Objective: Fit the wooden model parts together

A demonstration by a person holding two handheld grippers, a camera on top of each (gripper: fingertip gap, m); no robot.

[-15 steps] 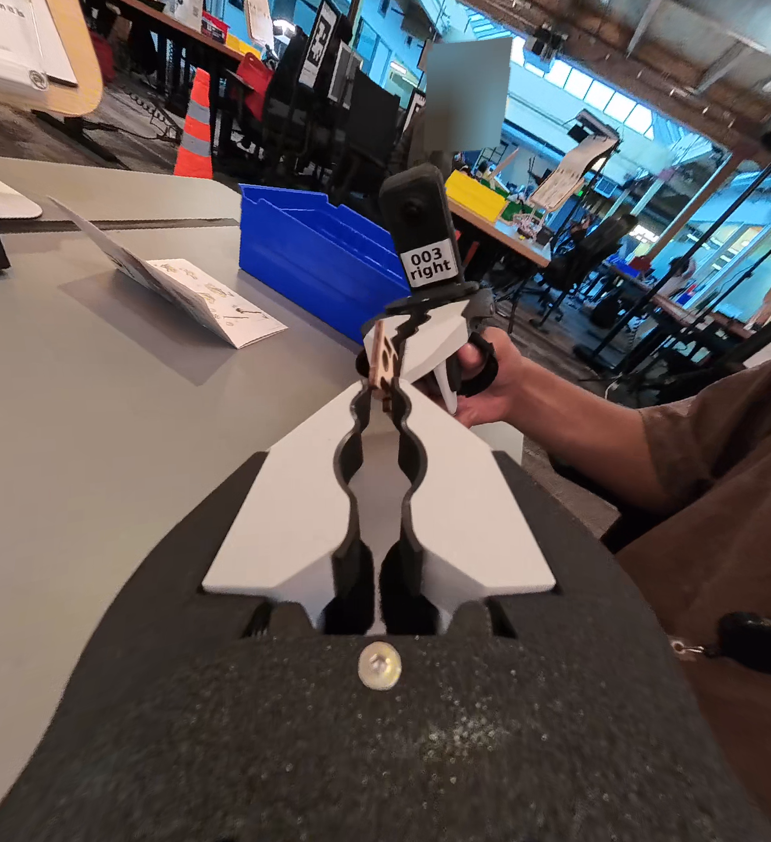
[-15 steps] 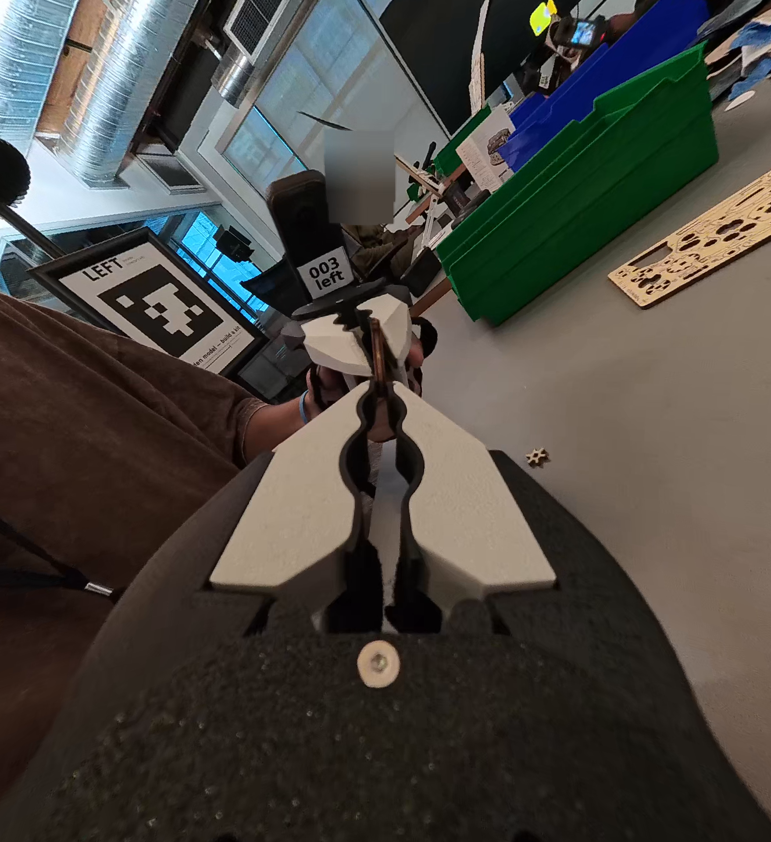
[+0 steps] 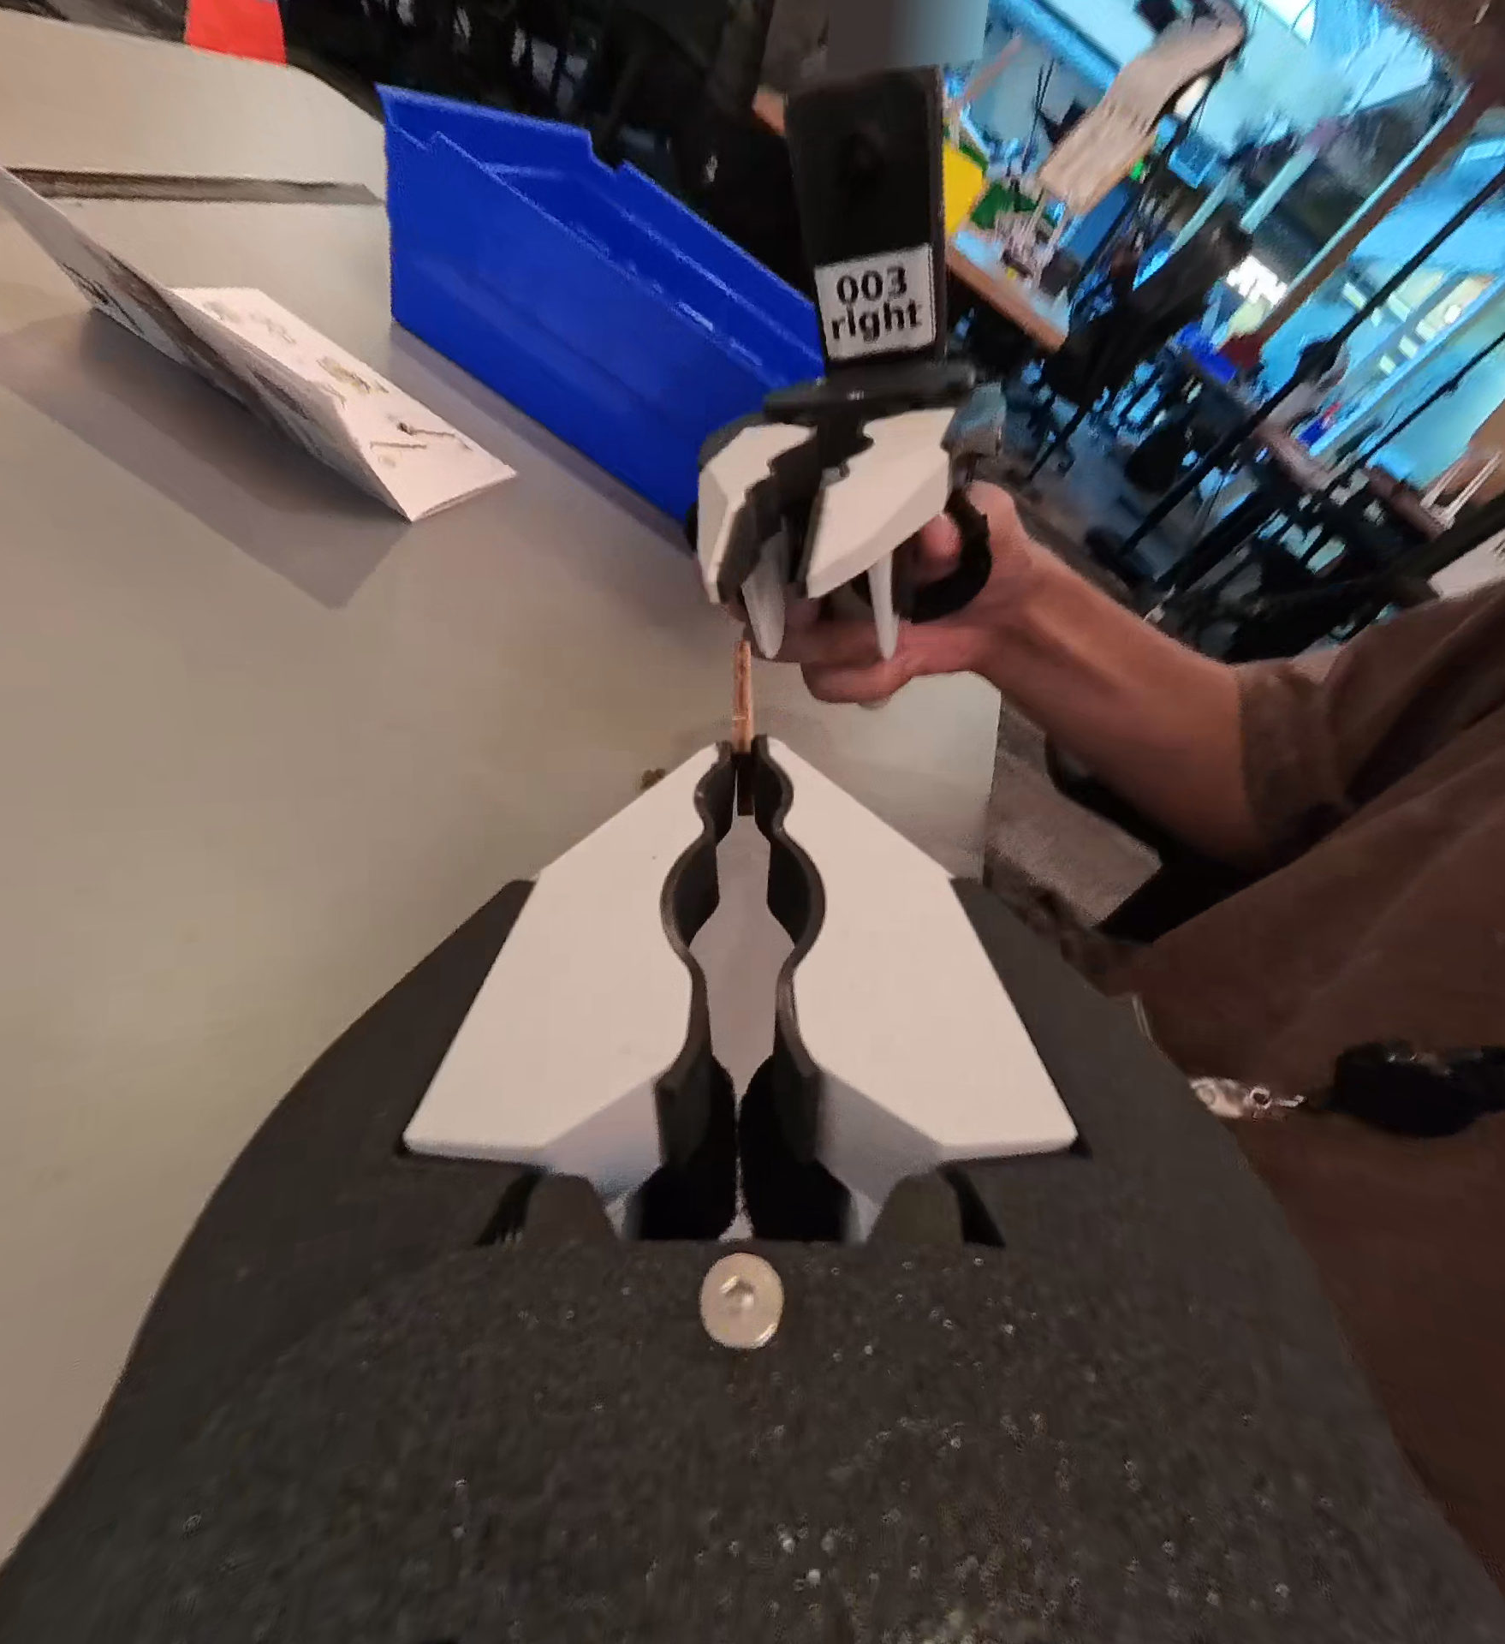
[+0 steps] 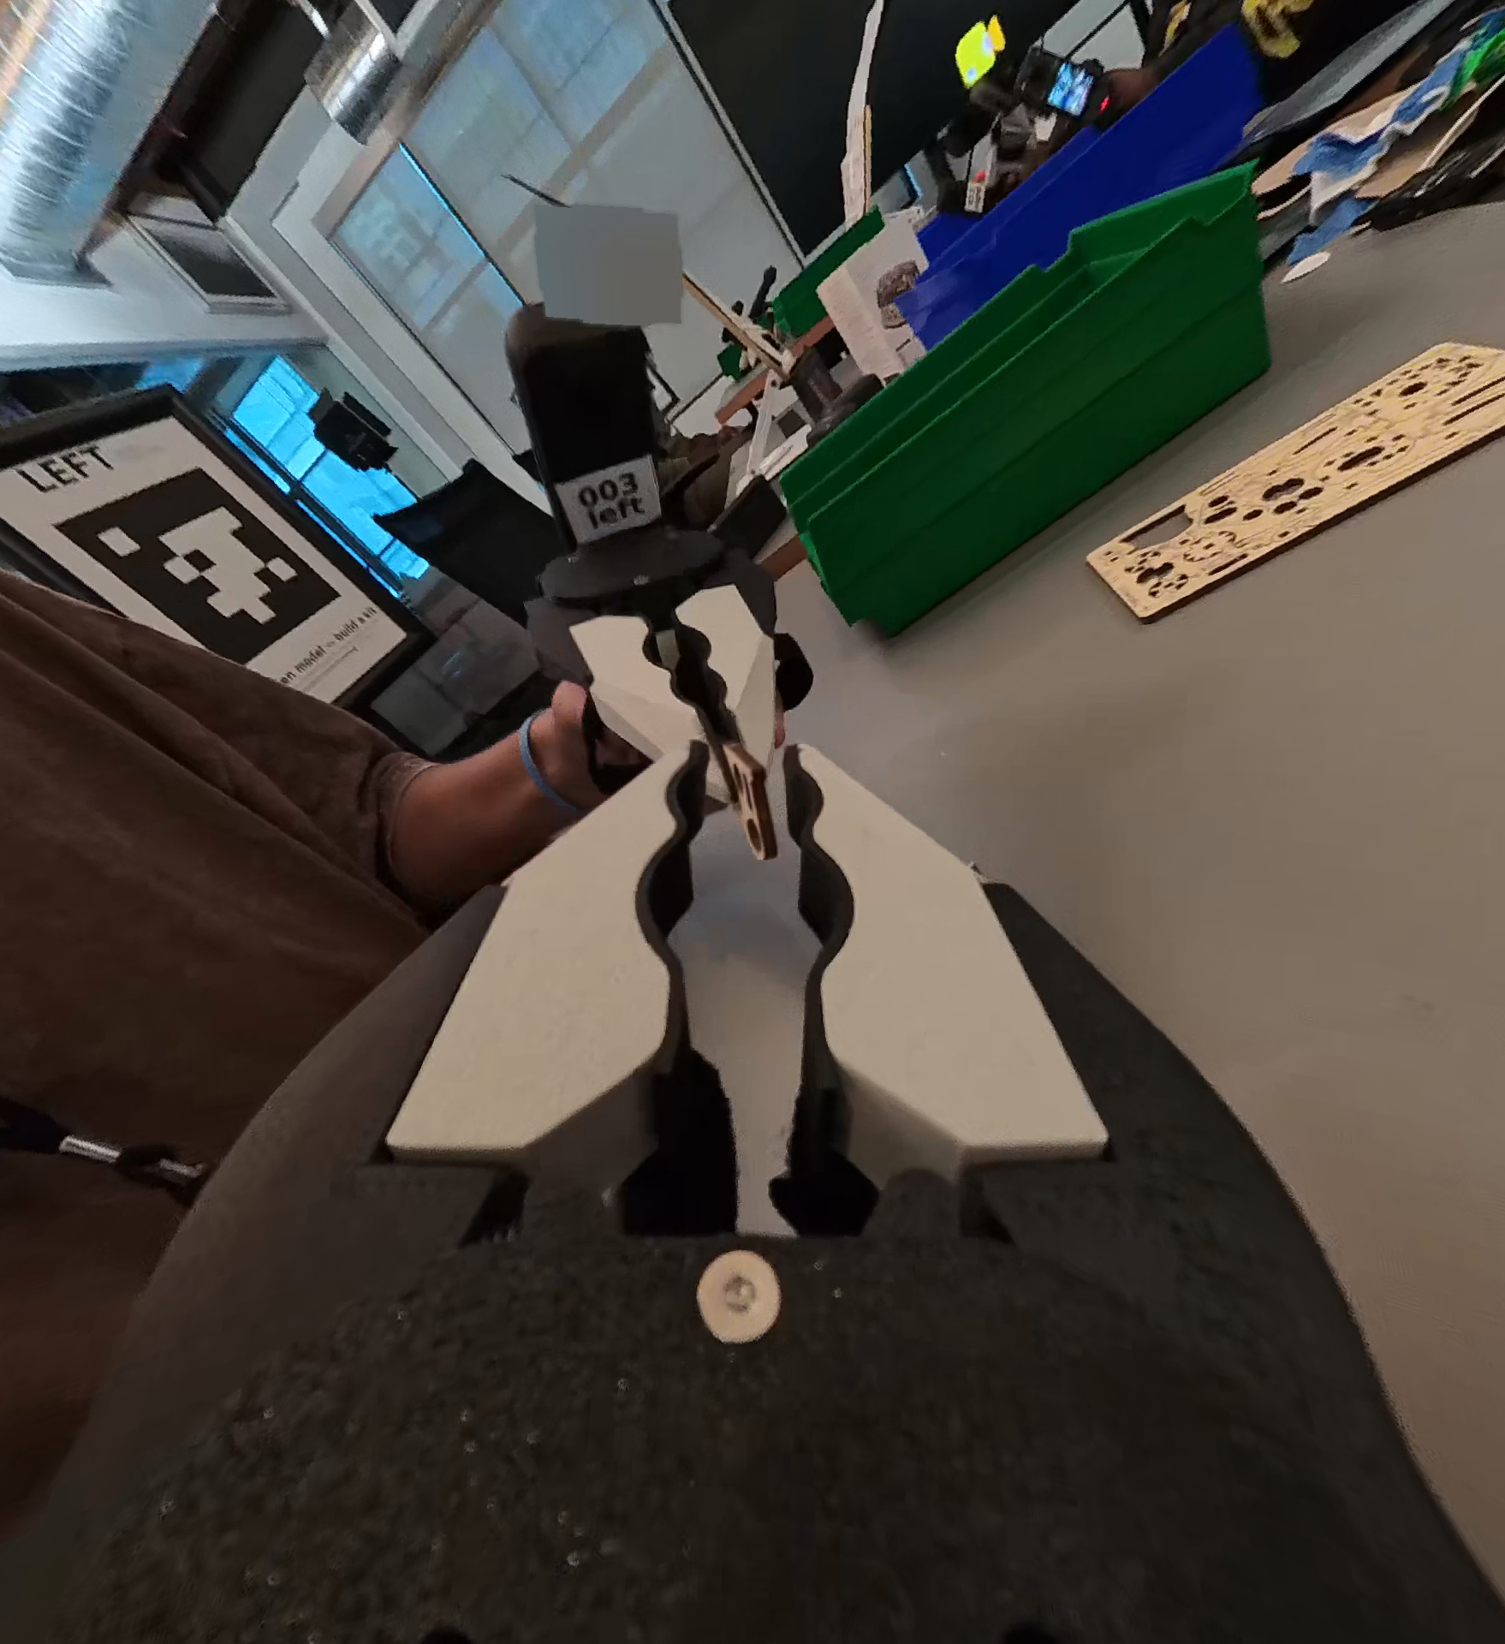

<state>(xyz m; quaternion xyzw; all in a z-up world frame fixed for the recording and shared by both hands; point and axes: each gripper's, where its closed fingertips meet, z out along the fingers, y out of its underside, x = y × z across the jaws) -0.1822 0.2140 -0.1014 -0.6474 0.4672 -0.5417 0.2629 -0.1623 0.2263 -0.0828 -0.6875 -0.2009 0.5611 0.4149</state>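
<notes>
Right hand-held gripper [image 4: 738, 772] has let go and backed off, fingers now spread and empty; left hand-held gripper [image 3: 740, 763] pinches the wooden piece [image 4: 747, 796] above the counter [image 3: 197, 801]. Looks partly joined, more fitting probably left

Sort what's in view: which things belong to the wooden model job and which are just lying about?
In use: wooden model part in left tool; open right tool; punched wooden parts sheet; folded instruction leaflet.

Lying about: blue bin; green bins.
</notes>
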